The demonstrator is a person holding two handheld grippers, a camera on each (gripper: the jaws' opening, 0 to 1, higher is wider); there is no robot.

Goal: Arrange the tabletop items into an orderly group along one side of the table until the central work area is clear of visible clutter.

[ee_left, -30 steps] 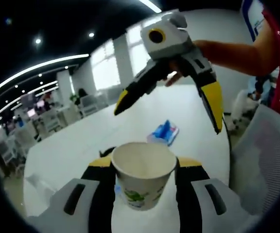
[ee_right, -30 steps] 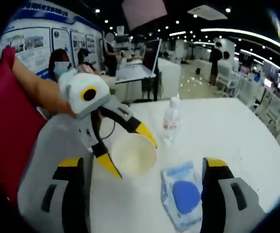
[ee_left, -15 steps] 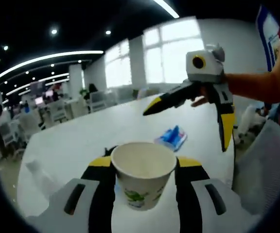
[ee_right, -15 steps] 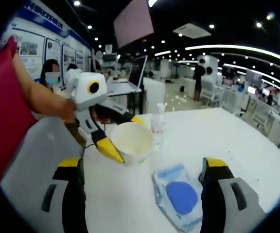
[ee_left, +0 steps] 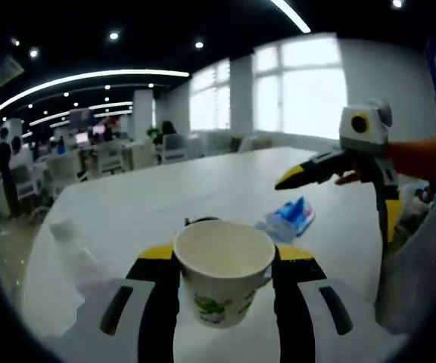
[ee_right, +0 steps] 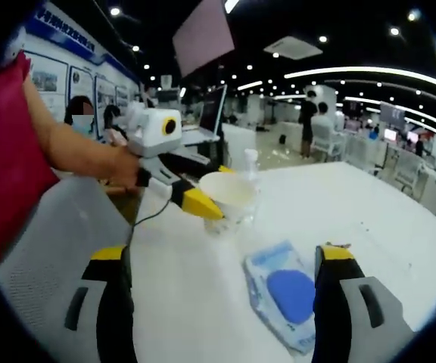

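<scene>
A white paper cup (ee_left: 223, 276) with a green print sits between the jaws of my left gripper (ee_left: 223, 261), which is shut on it. In the right gripper view the same cup (ee_right: 231, 197) is held by the left gripper (ee_right: 214, 190), low over the white table (ee_right: 369, 204). A blue-and-white wipes pack (ee_right: 282, 291) lies flat on the table, in line with the gap of my open right gripper (ee_right: 223, 257). From the left gripper view the pack (ee_left: 288, 219) lies beyond the cup, and the right gripper (ee_left: 335, 206) hangs open above it.
A clear plastic bottle (ee_left: 74, 257) stands on the table left of the cup; in the right gripper view the bottle (ee_right: 248, 162) is just behind the cup. A grey mesh chair back (ee_right: 59, 234) and a person's arm (ee_right: 74, 151) are at the table's edge.
My left gripper has carried the cup away from the right gripper, toward the bottle. The two grippers are now farther apart. The wipes pack has stayed on the table.
</scene>
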